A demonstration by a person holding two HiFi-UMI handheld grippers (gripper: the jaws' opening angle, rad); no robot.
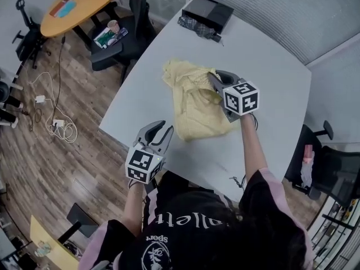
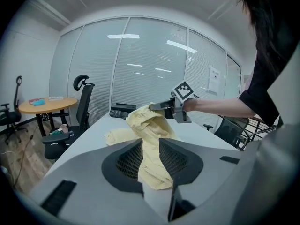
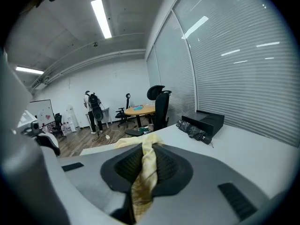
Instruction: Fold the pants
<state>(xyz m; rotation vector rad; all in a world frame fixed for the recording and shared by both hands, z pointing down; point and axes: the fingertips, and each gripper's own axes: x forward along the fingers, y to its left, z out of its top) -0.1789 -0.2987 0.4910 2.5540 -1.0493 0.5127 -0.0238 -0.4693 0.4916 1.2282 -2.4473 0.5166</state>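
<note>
Right gripper view: right gripper (image 3: 149,148) pinches the pants (image 3: 144,172), bunched on the table (image 1: 270,94), mid-fold; left gripper (image 1: 163,131) half-open, empty, so next it probably grabs the near hem.

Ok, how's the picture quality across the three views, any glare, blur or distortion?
Head view: evenly lit and sharp, with the table edges bowed a little. Left gripper view: strong fisheye with black corners, and ceiling lights reflected in the glass wall. Right gripper view: the same fisheye, a bright ceiling light, and the pants up close look soft.
</note>
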